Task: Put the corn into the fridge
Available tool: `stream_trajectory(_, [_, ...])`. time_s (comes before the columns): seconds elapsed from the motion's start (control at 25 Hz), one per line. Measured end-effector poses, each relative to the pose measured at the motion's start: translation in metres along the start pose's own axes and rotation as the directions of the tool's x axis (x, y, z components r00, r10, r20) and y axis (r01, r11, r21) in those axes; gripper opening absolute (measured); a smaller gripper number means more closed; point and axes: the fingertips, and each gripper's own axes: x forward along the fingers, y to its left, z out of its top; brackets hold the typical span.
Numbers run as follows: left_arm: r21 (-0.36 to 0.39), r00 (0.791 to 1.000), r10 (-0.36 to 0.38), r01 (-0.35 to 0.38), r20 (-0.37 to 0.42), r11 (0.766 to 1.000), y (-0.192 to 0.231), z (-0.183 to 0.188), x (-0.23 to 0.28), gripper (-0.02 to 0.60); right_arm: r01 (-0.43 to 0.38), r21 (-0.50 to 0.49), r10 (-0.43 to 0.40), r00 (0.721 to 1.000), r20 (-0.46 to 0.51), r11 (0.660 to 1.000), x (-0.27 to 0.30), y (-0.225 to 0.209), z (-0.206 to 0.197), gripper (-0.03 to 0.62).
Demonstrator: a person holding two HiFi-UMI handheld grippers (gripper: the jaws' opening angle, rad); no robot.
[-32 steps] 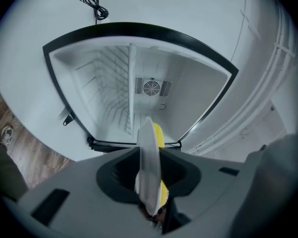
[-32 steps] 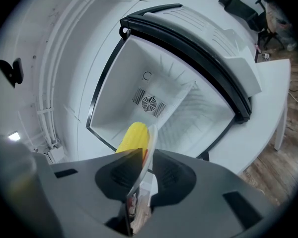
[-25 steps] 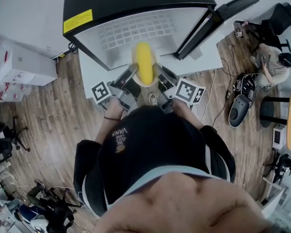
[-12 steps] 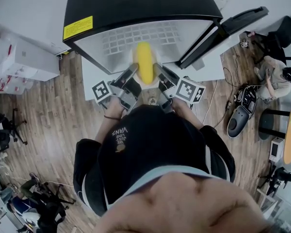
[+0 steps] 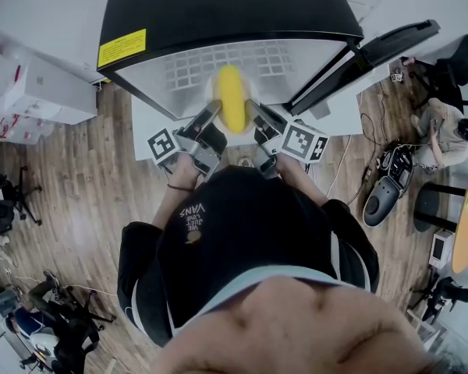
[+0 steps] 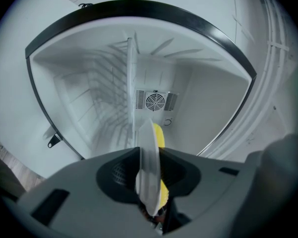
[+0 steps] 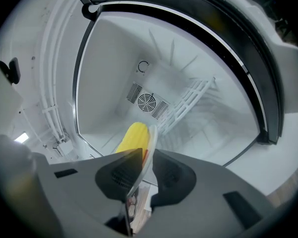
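Both claws have carried their load a little closer to the open fridge (image 5: 242,10) since the earlier frames, and its black top now fills more of the head view. The corn (image 5: 232,98) lies on a white plate (image 6: 148,175), held out at the mouth of the fridge and not yet resting on anything inside.

The left claw (image 6: 149,157) is closed on one side of the plate's rim, and the right claw (image 7: 141,157) is clamped on the opposite side. Each has only the plate's thickness between its jaws.

From the head view the plate is almost wholly hidden under the corn. Both gripper views see it edge-on as a pale blur. It covers most of the corn in the left gripper view, leaving a yellow sliver.

Inside the fridge a wire shelf (image 7: 188,103) and a round fan vent (image 6: 156,101) show against the back wall. The open door (image 5: 374,49) is cut short by the frame at the right. A yellow label (image 5: 125,47) on the fridge's top is too small to read. The person's head and shoulders block the floor beneath the claws.
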Motion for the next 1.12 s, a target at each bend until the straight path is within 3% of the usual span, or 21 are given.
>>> stream_trajectory(0.52, [-0.035, 0.996, 0.038, -0.035, 0.084, 0.999, 0.010, 0.010, 0.008, 0.099, 0.005, -0.002, -0.005, 0.998, -0.056, 1.000, 0.012, -0.012, 0.008, 0.061])
stream_trajectory(1.12, [-0.088, 0.981, 0.059, -0.043, 0.185, 0.995, 0.014, 0.024, 0.014, 0.098, -0.046, -0.022, 0.044, 0.995, -0.085, 0.999, 0.027, -0.012, 0.020, 0.087])
